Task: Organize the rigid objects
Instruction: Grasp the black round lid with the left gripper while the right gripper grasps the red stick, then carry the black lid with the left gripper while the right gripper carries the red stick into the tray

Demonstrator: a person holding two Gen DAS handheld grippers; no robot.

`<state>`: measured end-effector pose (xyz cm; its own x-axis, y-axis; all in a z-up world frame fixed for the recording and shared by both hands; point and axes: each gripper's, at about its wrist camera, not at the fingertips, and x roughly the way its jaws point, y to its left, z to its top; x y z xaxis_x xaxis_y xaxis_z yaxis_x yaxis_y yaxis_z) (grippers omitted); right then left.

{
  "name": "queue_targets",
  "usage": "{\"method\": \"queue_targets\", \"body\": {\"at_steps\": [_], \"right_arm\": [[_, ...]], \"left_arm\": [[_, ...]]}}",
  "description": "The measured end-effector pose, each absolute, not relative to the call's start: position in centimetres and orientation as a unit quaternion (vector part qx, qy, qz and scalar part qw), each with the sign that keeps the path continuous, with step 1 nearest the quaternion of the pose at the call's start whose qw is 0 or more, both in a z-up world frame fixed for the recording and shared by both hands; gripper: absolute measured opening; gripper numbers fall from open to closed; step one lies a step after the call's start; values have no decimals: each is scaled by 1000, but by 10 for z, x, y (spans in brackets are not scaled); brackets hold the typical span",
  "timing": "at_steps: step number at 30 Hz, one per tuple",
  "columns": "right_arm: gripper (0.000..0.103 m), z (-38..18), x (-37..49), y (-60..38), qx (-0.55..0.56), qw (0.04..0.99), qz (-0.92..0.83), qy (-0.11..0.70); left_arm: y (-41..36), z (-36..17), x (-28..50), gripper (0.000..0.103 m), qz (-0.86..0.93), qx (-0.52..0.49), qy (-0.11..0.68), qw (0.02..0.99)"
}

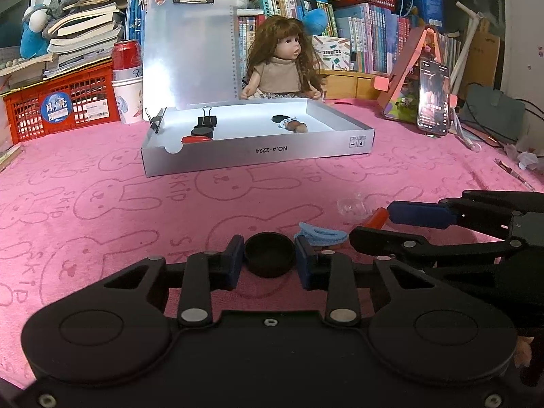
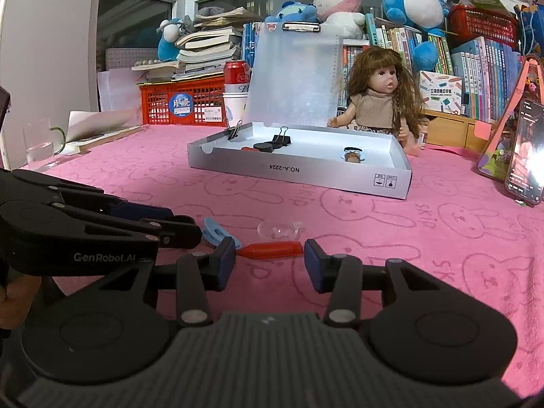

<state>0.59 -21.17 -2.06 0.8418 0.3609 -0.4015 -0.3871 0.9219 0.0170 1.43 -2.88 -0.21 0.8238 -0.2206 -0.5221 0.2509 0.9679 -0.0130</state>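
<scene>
Left wrist view – left claw [image 1: 269,255]: jaws are closing onto the black cap [image 1: 269,253]; both blue pads are touching its sides, so I am reading it as clamped.
Left wrist view – cap position: sitting on the pink table [image 1: 119,210], centred between the pads.
Left wrist view – destination: grey tray [image 1: 258,151] is lying straight ahead, well apart.
Right wrist view – right claw [image 2: 269,261]: jaws are standing apart, gripping nothing.
Right wrist view – red piece [image 2: 270,250]: lying just beyond the pads, long axis running crosswise, spanning the gap.
Right wrist view – neighbours: blue clip [image 2: 217,231] to its left, clear dome [image 2: 279,230] just behind.
Judgement: the right claw is nearer the red piece; closing along its length is looking awkward.
</scene>
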Motion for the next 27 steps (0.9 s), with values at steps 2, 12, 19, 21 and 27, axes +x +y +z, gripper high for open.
{"method": "queue_targets", "body": {"at_steps": [2, 12, 19, 21, 27], "right_arm": [[49, -20, 7, -212, -30, 959, 193, 203], [49, -11, 15, -219, -12, 963, 173, 205], [49, -1, 29, -224, 0, 966, 155, 208], [49, 3, 36, -226, 4, 966, 149, 210], [49, 21, 69, -230, 18, 970, 124, 209]], "left_arm": [[-28, 0, 14, 31, -125, 26, 270, 954], [-23, 13, 19, 31, -121, 13, 264, 957], [-18, 24, 34, 31, -111, 11, 257, 960], [-17, 28, 43, 31, -109, 10, 254, 961], [-14, 41, 77, 31, -94, 3, 254, 963]]}}
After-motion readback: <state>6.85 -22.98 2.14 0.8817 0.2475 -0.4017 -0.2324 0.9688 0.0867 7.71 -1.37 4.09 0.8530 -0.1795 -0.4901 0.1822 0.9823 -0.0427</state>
